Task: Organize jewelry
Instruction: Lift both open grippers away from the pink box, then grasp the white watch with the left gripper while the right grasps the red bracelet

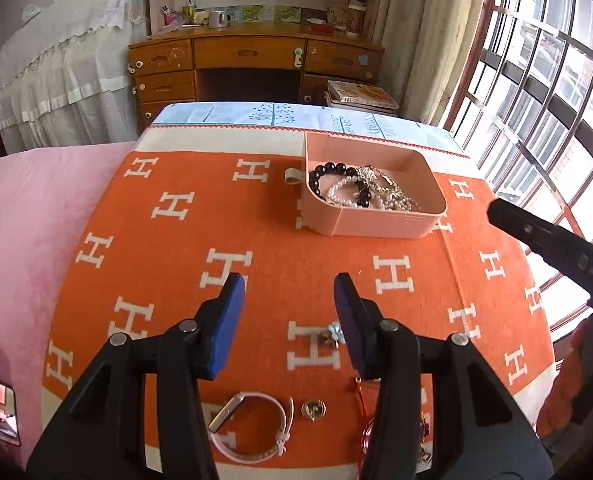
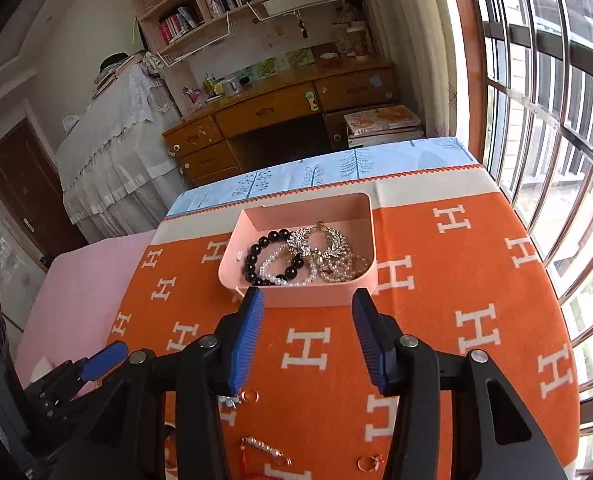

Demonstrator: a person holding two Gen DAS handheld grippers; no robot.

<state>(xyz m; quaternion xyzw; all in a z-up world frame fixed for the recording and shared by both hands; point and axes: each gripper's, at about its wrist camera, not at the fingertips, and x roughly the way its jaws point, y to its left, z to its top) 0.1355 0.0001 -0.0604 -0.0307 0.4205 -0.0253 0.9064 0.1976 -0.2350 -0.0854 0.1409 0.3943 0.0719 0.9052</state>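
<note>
A pink box (image 1: pixel 376 224) (image 2: pixel 370 240) stands on the orange H-patterned blanket (image 1: pixel 176 240) and holds a black bead bracelet (image 1: pixel 316 178) (image 2: pixel 256 252), a pearl bracelet (image 1: pixel 338 190) (image 2: pixel 272 268) and silver pieces (image 2: pixel 308 240). My left gripper (image 1: pixel 288 284) hangs open over bare blanket, nothing between its pads. Near it lie a small charm (image 1: pixel 332 334), a pink watch (image 1: pixel 252 428), a gold brooch (image 1: pixel 313 410) and a red cord piece (image 1: pixel 366 420). My right gripper (image 2: pixel 308 294) is open and empty just in front of the box. A pearl clip (image 2: pixel 264 450) and a ring (image 2: pixel 366 462) lie below it.
A phone (image 1: pixel 4 412) lies on pink bedding (image 1: pixel 36 220) to the left. A wooden desk (image 1: pixel 252 64) stands beyond the far edge of the bed, a barred window (image 1: pixel 544 100) to the right. Part of the other gripper's arm (image 1: pixel 536 236) shows at right.
</note>
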